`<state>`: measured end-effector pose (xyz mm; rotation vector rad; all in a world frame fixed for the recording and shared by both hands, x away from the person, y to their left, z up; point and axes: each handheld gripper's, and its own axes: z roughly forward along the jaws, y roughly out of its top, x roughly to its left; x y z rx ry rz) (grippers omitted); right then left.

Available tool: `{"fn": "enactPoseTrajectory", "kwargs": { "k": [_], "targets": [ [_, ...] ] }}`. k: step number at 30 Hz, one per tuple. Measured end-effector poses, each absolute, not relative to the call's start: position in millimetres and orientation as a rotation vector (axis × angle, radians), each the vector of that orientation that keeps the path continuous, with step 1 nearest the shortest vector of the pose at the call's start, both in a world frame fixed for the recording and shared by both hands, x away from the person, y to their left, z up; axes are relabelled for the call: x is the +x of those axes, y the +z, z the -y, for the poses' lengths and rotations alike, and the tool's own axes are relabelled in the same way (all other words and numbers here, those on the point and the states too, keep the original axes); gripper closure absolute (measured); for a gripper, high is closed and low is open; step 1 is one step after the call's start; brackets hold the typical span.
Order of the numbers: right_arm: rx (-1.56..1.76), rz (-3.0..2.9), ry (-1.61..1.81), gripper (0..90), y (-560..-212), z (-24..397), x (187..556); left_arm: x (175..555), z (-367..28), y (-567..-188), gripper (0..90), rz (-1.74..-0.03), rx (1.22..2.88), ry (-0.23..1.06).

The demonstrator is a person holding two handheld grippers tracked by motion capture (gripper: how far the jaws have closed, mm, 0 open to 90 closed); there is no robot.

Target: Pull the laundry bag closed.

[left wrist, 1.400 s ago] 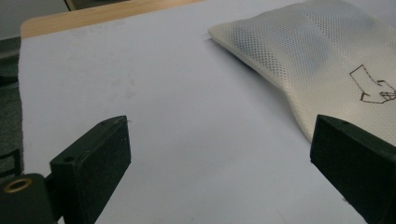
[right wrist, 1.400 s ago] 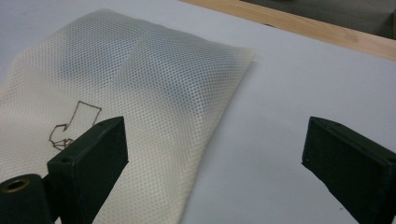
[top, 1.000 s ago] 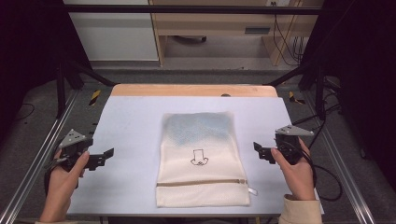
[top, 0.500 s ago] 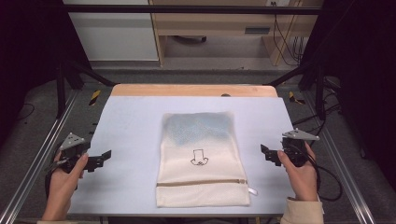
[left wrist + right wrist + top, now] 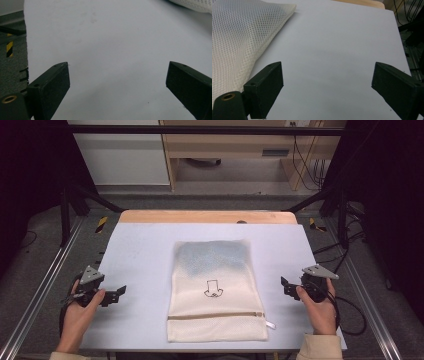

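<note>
Hovering low over the near corners of the bench [image 5: 145, 245], the left tool [image 5: 116, 294] and the right tool [image 5: 286, 287] both stand with jaws spread wide and nothing between them, each gripped by a hand [image 5: 80, 312] that comes in from the near edge. In the left gripper view the left tool [image 5: 117, 82] looks across bare pale surface, with the bench's side edge close beside its one jaw and dark grey floor [image 5: 12, 70] with a yellow and black stripe beyond that edge. In the right gripper view the right tool [image 5: 327, 82] has open bench ahead of it and the mesh bag [image 5: 239, 37] lying just beside its one jaw, not touching it. The mesh bag [image 5: 216, 290] lies flat midway between the two tools, well apart from the left one and nearer the right one, its zip [image 5: 215, 315] running across the near end and a small black drawing on its middle. Bare bench lies on both sides of the bag and beyond its far end, up to a wooden strip [image 5: 205, 216] along the far edge. Metal rails [image 5: 40, 290] run along the floor outside each tool, and past the bench stand a white cabinet [image 5: 120, 155] and a wooden shelf with cables [image 5: 305, 155].
</note>
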<state>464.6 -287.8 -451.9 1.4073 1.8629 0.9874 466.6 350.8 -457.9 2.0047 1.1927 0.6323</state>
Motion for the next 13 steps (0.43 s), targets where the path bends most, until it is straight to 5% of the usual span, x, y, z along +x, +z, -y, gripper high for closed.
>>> {"fn": "enactPoseTrajectory", "kwargs": {
  "k": [13],
  "targets": [
    [1.483,-1.890,0.969,9.8,-467,289,464,470,-334,-464,4.8,-1.180,2.020,0.634]
  ]
}}
